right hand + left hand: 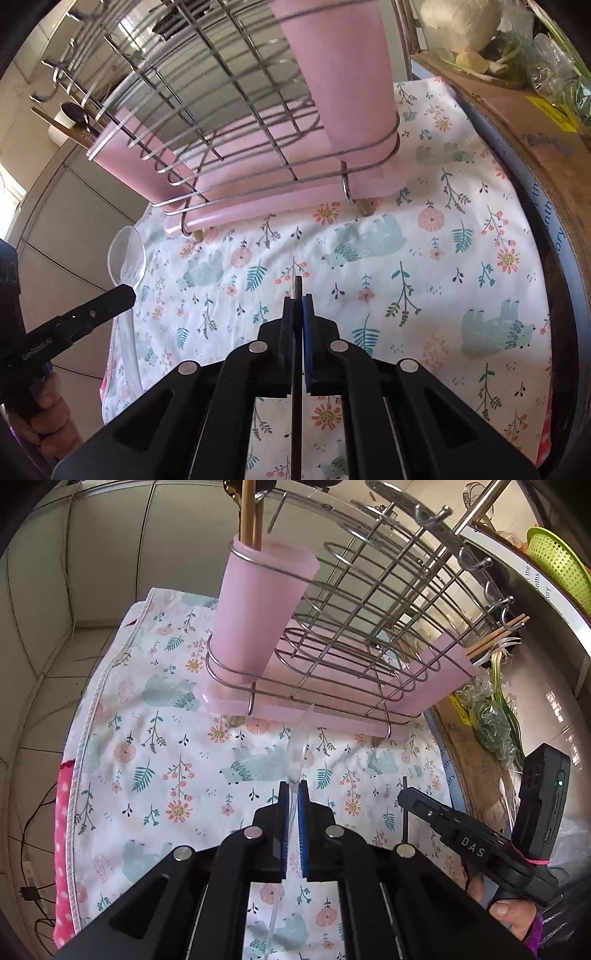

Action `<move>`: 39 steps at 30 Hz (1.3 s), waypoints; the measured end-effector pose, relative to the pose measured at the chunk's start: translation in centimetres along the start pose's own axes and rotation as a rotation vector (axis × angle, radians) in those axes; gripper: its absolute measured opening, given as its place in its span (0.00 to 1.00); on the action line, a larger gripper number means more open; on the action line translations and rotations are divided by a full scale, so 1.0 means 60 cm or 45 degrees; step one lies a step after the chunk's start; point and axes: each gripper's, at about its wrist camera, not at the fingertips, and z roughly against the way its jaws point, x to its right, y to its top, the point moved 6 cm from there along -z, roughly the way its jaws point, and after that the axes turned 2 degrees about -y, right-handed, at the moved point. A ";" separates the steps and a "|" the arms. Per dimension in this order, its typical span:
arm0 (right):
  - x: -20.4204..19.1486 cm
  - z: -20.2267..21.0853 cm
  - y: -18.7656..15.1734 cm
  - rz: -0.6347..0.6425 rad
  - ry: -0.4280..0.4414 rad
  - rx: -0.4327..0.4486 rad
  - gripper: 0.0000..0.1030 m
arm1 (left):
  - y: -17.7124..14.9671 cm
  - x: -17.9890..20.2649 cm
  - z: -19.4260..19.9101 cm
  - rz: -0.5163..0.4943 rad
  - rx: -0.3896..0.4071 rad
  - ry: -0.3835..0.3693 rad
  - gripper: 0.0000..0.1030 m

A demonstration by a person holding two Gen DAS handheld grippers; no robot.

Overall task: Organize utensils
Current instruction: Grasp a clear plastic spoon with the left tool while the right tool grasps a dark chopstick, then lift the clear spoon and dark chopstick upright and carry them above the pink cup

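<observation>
Left claw [293, 788] clamped on clear plastic spoon [297, 746], right claw [297, 301] pinching dark chopstick [297, 286], both above floral cloth [424, 258]

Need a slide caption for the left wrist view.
Left claw shut on a clear plastic spoon, facing the wire dish rack and pink cup.

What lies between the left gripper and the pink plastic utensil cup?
In the left wrist view, only bare floral cloth lies between the left gripper, shut on a clear plastic spoon, and the pink plastic utensil cup.

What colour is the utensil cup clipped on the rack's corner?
Pale pink; the utensil cup on the wire rack shows best in the left wrist view.
</observation>
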 end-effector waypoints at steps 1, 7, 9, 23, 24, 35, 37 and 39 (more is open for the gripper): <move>0.000 0.010 0.004 0.004 0.003 0.024 0.05 | 0.002 0.003 0.004 -0.002 0.013 0.000 0.04; -0.002 0.061 0.014 0.024 0.021 0.130 0.05 | 0.007 0.016 0.034 -0.031 0.081 -0.005 0.04; 0.005 0.080 0.015 0.028 0.026 0.154 0.05 | 0.008 0.021 0.041 -0.038 0.096 -0.011 0.04; -0.012 0.126 0.022 0.055 0.049 0.284 0.05 | 0.014 0.025 0.074 -0.043 0.182 -0.034 0.03; -0.012 0.127 0.023 0.054 0.050 0.287 0.05 | 0.014 0.025 0.077 -0.043 0.188 -0.036 0.04; -0.012 0.144 0.028 0.054 0.051 0.330 0.05 | 0.028 0.032 0.100 -0.052 0.253 -0.037 0.04; -0.012 0.149 0.030 0.054 0.055 0.338 0.05 | 0.031 0.033 0.106 -0.056 0.268 -0.039 0.04; -0.011 0.154 0.033 0.051 0.058 0.349 0.05 | 0.035 0.036 0.113 -0.066 0.289 -0.036 0.04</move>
